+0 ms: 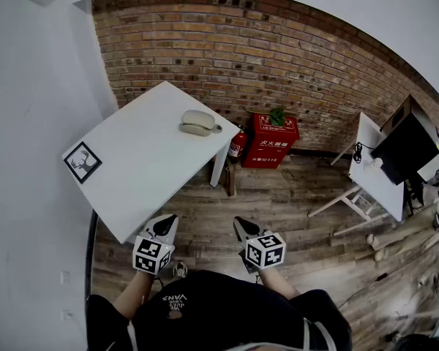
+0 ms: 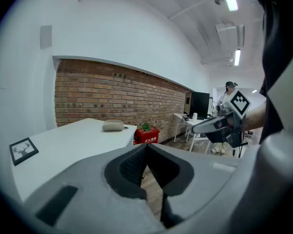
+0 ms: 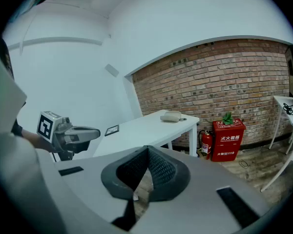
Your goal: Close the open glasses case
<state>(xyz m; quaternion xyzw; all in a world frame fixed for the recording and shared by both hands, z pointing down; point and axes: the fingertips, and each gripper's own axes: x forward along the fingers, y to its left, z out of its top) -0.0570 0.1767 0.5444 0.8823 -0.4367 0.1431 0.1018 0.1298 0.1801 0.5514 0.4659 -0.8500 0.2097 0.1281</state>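
Observation:
A beige glasses case (image 1: pixel 197 123) lies at the far end of the white table (image 1: pixel 143 167), its lid raised a little over the base. It shows small in the left gripper view (image 2: pixel 113 125) and the right gripper view (image 3: pixel 172 116). My left gripper (image 1: pixel 167 221) hangs by the table's near corner, well short of the case, jaws shut and empty (image 2: pixel 146 146). My right gripper (image 1: pixel 239 225) is over the wooden floor to the right of the table, also shut with nothing in it (image 3: pixel 147 148). Each gripper sees the other: the right gripper (image 2: pixel 215 126), the left gripper (image 3: pixel 83 133).
A black-and-white marker card (image 1: pixel 83 161) lies on the table's left side. A red fire-equipment box (image 1: pixel 273 141) with a plant on top and a fire extinguisher (image 1: pixel 237 145) stand against the brick wall. A second white table (image 1: pixel 377 174) with a monitor (image 1: pixel 406 148) is at right.

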